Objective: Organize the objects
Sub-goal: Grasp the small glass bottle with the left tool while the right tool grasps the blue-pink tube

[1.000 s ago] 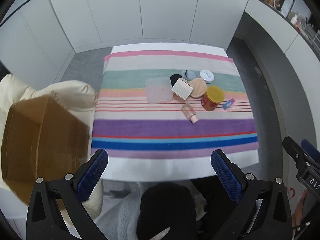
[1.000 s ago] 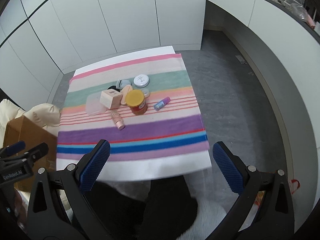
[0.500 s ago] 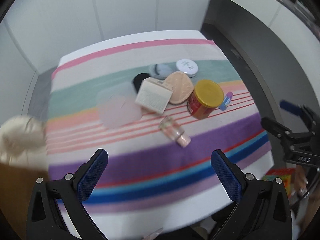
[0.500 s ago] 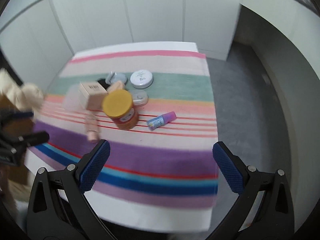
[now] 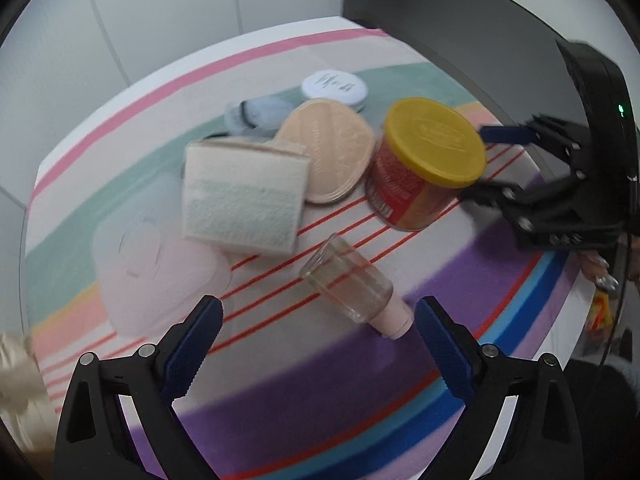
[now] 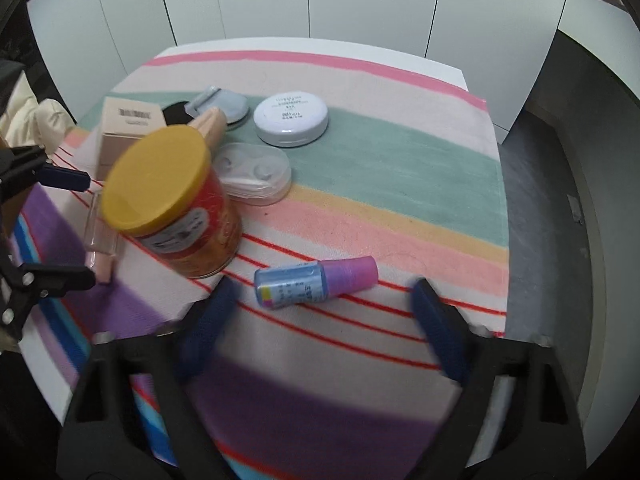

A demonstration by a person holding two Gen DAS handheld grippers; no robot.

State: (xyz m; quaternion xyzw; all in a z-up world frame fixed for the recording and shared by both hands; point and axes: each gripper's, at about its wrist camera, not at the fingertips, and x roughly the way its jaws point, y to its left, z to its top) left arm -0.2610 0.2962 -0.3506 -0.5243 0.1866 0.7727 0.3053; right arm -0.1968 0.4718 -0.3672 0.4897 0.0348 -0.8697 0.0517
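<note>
The left gripper [image 5: 316, 342] hangs with its jaws spread wide and empty over the striped cloth [image 5: 320, 408]. A clear glass bottle with a pale pink cap [image 5: 354, 288] lies on its side just beyond and between the blue fingertips [image 5: 200, 336]. Farther off stand a beige carton [image 5: 242, 196] and a red tin with a yellow lid [image 5: 424, 164].

The right gripper [image 6: 320, 320] is likewise spread wide, holding nothing. A small blue bottle with a purple cap [image 6: 316, 282] lies on its side between its fingers [image 6: 436, 328], just beyond the tips, right of the tin [image 6: 176, 204].
</note>
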